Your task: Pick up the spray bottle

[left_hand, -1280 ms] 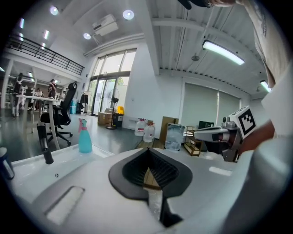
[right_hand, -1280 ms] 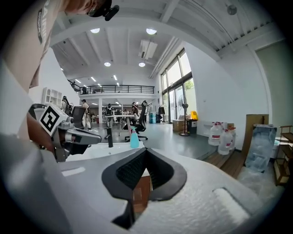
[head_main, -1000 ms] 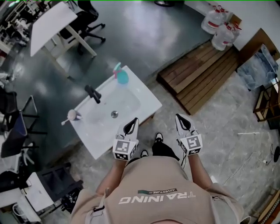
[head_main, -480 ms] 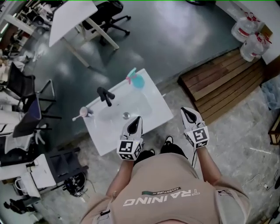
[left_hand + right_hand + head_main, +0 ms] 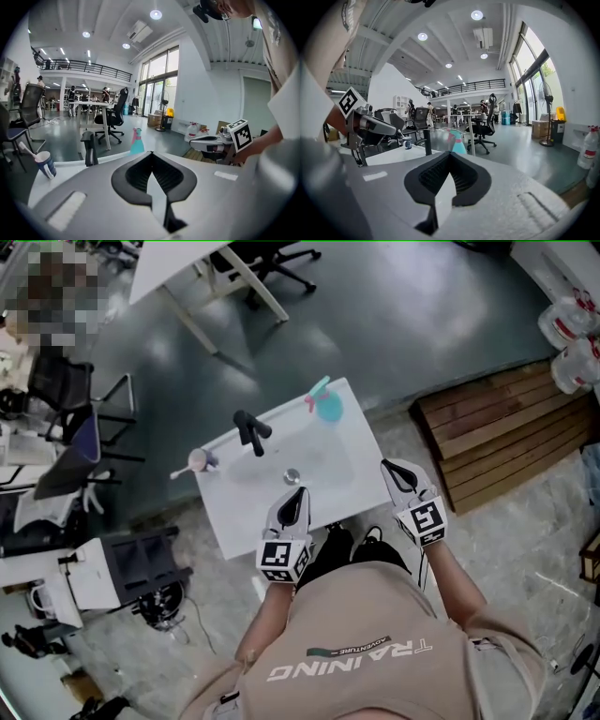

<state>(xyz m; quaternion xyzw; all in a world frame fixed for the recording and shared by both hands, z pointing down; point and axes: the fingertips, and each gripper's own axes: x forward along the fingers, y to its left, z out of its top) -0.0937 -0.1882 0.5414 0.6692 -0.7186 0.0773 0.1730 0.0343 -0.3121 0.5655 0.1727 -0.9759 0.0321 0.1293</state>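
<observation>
On the left end of the white washbasin (image 5: 230, 521), a cup (image 5: 198, 460) with a toothbrush is standing, the black faucet (image 5: 250, 430) rising to its right. The left gripper (image 5: 298, 493) is hovering over the basin's near edge, its jaws lying together with nothing between them. The teal spray bottle (image 5: 327, 405) with a pink trigger is standing upright on the far right corner, well apart from both grippers. The right gripper (image 5: 392, 465) is hanging at the basin's near right corner, jaws pressed together and empty, a wooden pallet (image 5: 497, 427) lying further right
</observation>
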